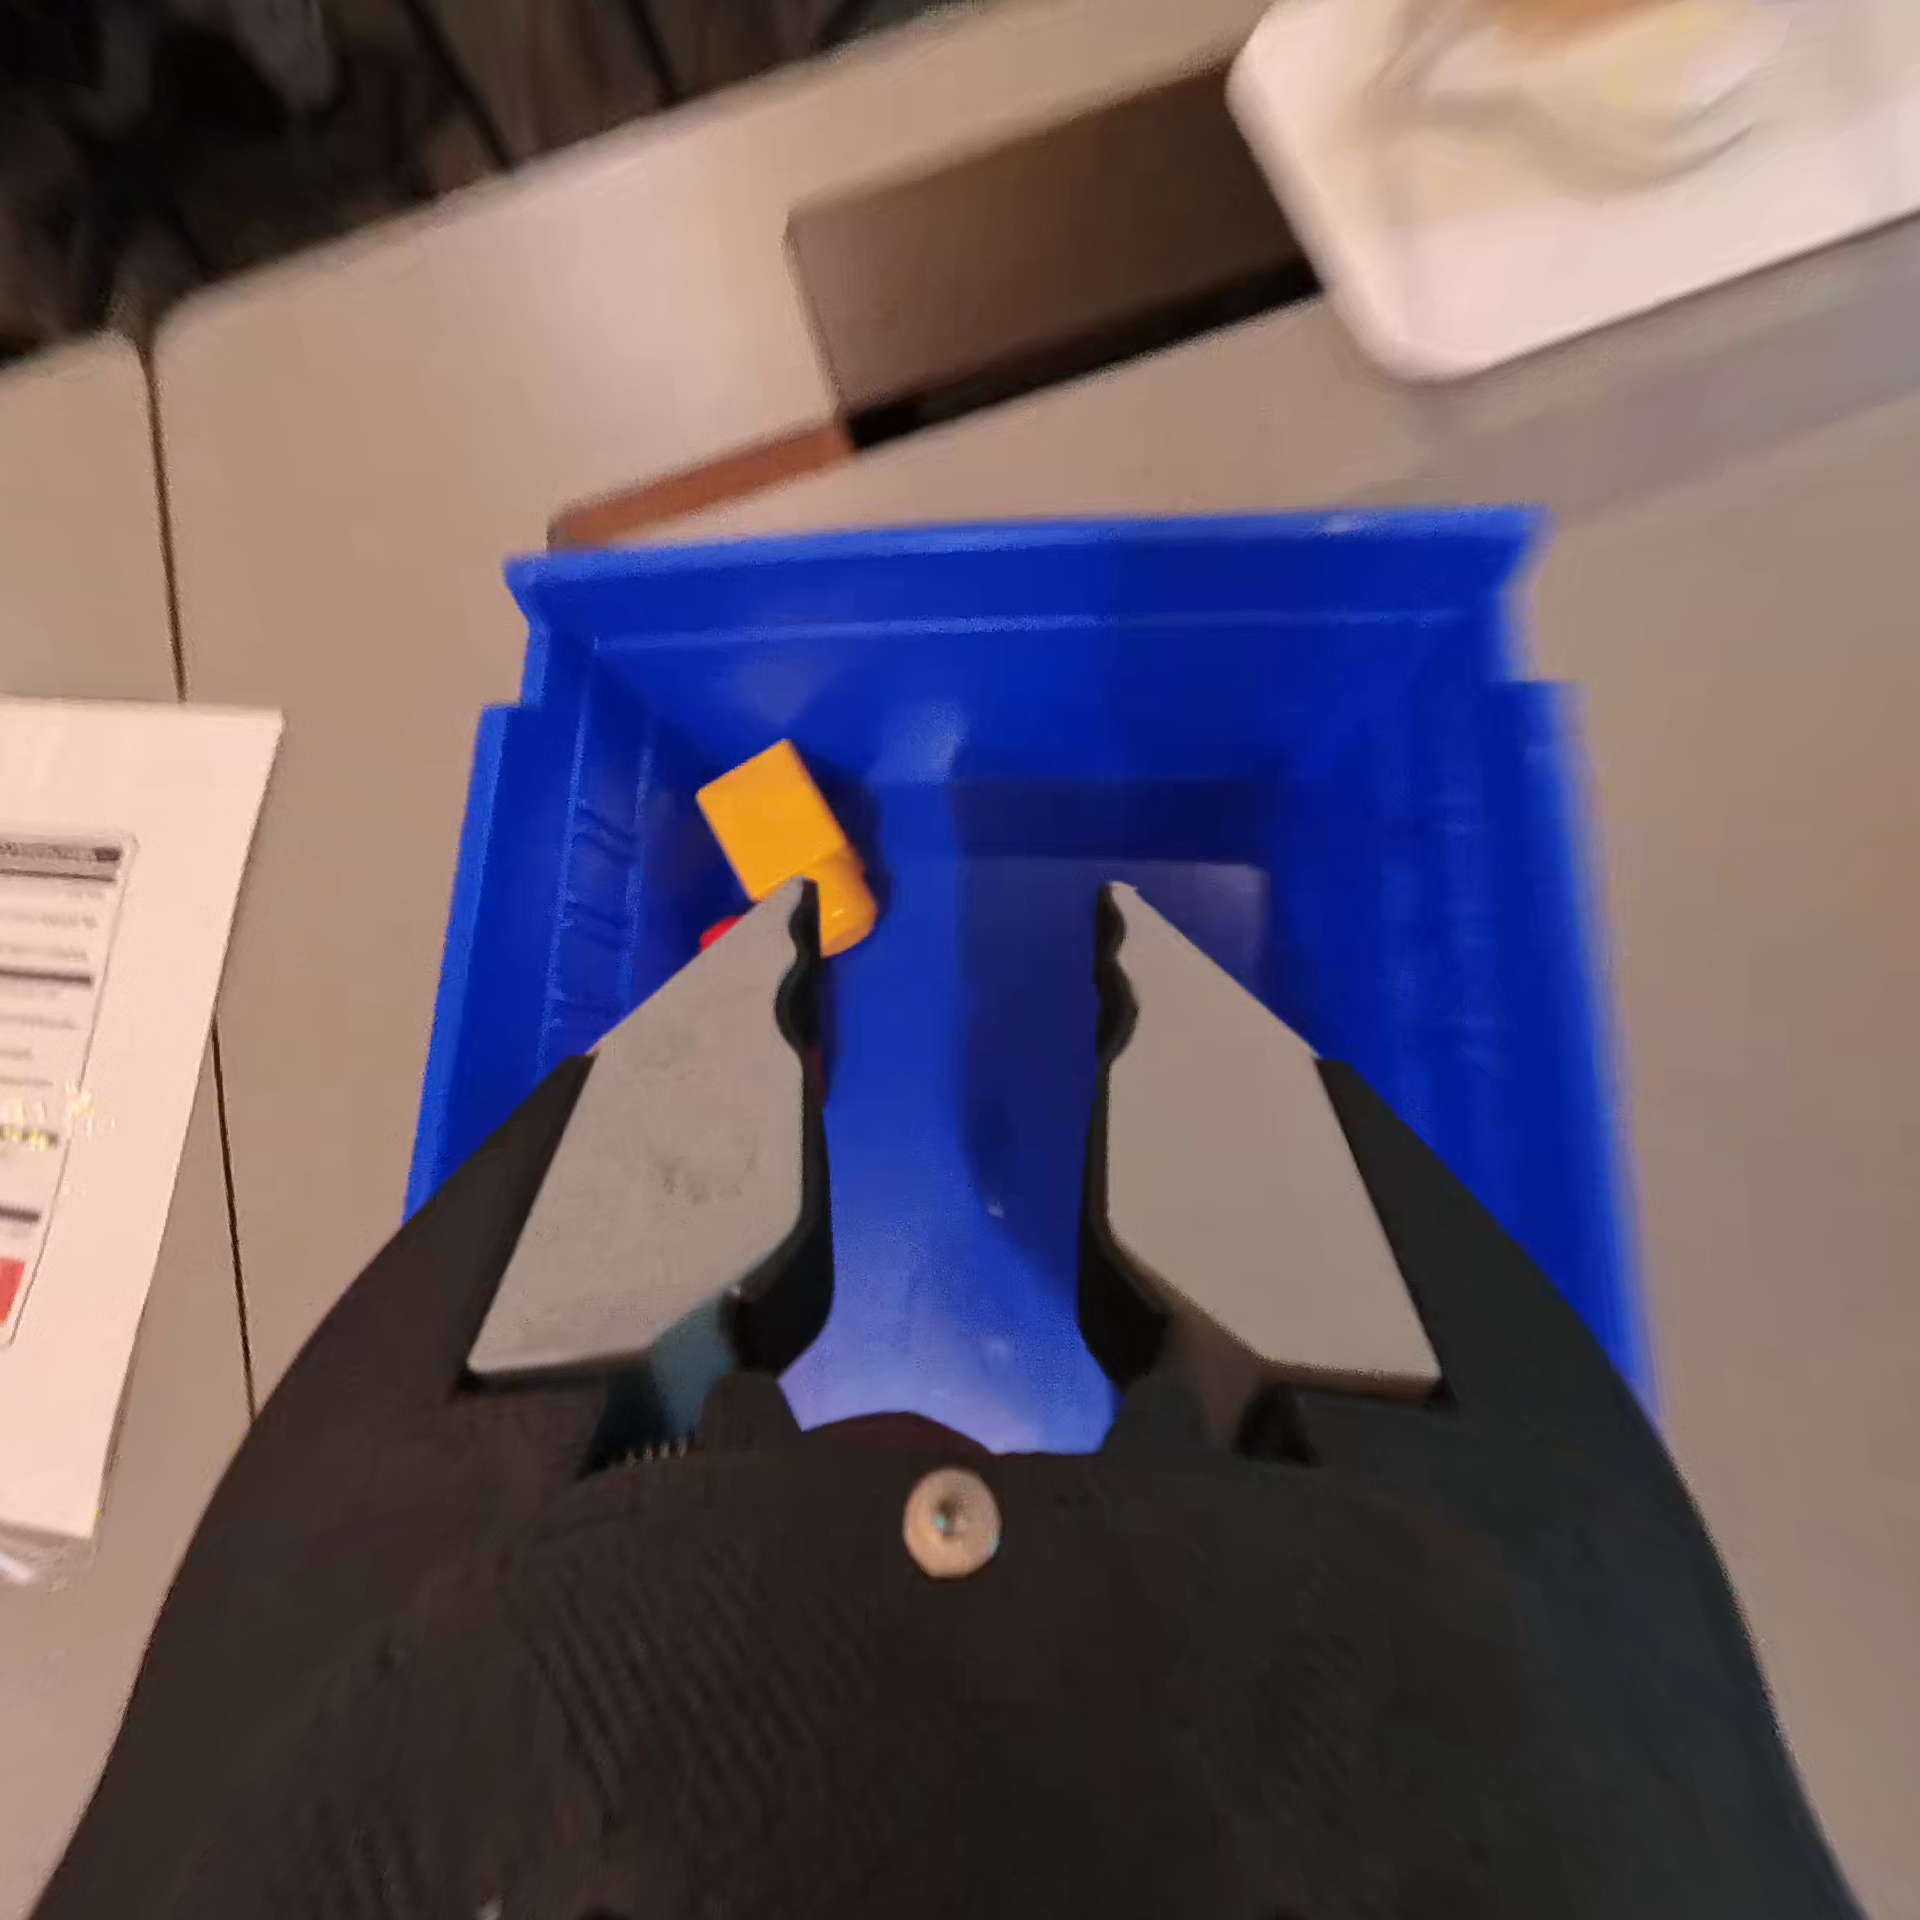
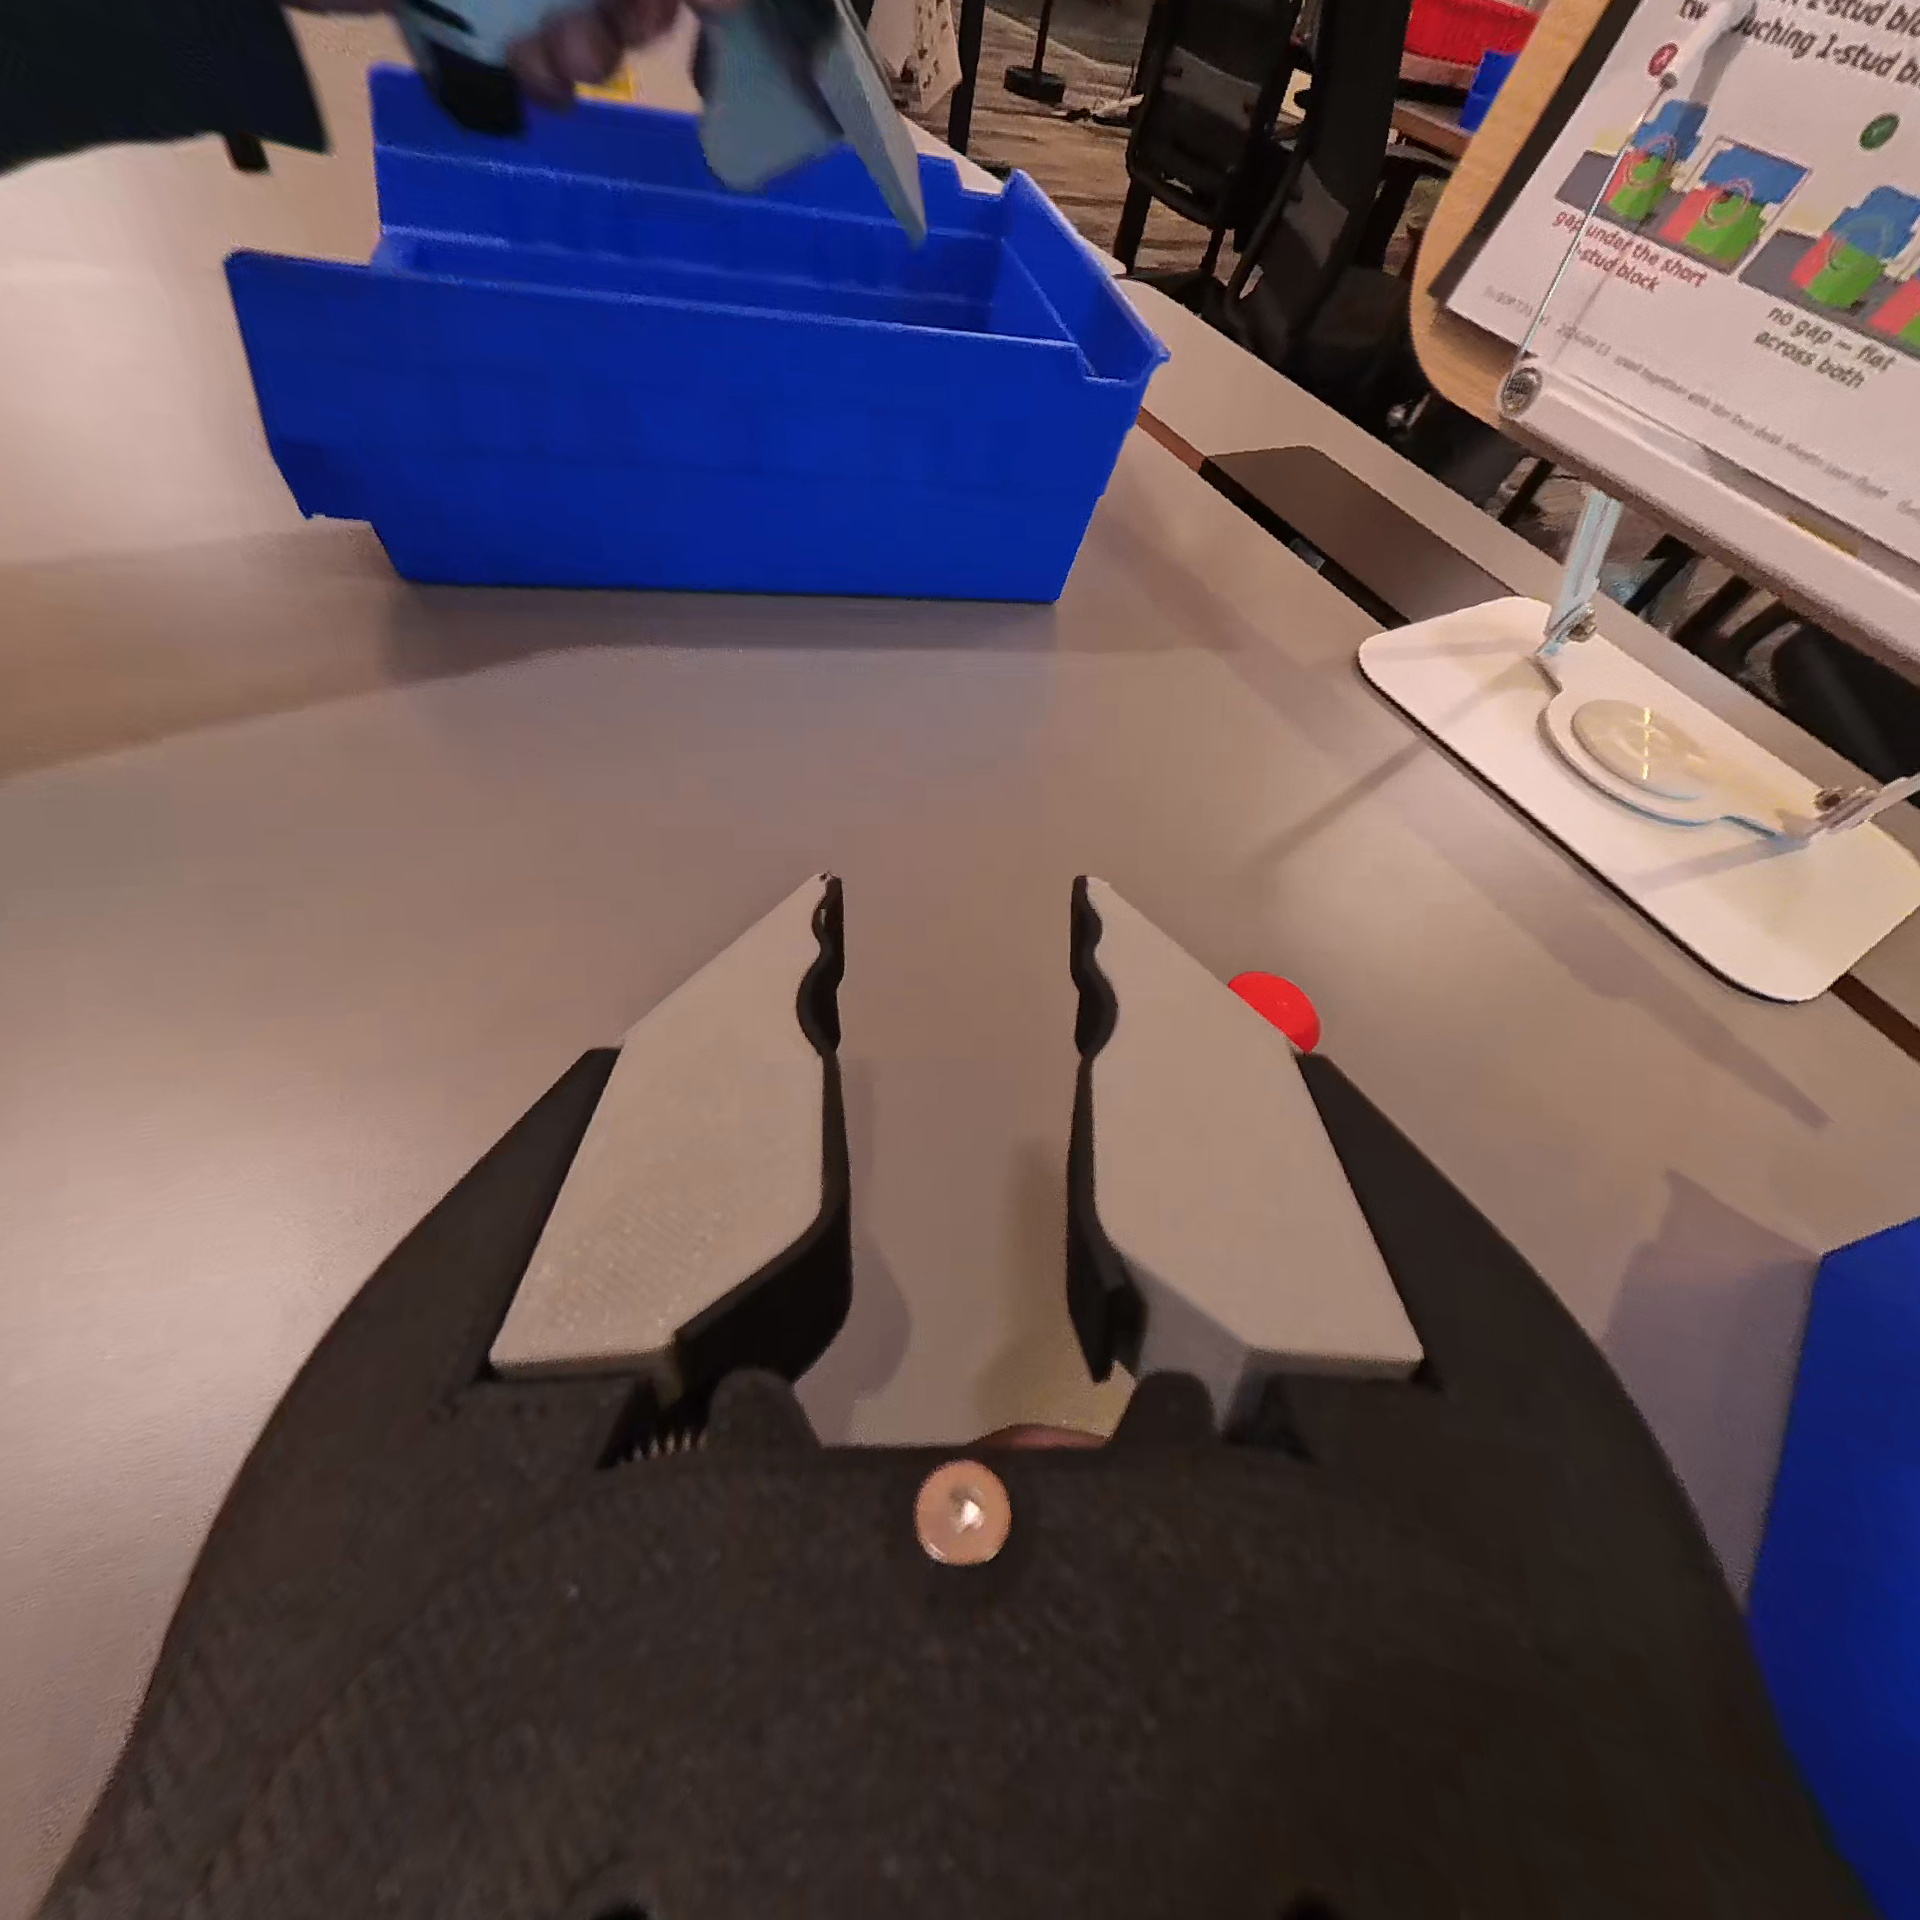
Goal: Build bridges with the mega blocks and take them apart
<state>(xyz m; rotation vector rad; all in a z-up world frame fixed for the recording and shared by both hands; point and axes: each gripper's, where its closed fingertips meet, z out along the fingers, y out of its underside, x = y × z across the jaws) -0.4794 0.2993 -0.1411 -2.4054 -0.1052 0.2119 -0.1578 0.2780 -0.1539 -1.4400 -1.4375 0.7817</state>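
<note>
Hovering left gripper (image 1: 956, 894) over blue bin (image 1: 1039, 582), jaws wide apart, gripping nothing. Yellow block (image 1: 774, 821) lying in bin's far-left corner, just beyond left fingertip, stud pointing back toward jaws. Hanging right gripper (image 2: 956, 883) over bare tabletop (image 2: 623, 790), parted, empty, farther away.

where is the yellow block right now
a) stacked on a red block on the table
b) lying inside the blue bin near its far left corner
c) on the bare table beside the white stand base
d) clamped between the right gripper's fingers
b: the yellow block lies on the floor of the blue bin, toward the far left corner, just beyond the left gripper, whose open jaws have only bin floor between them.
</note>
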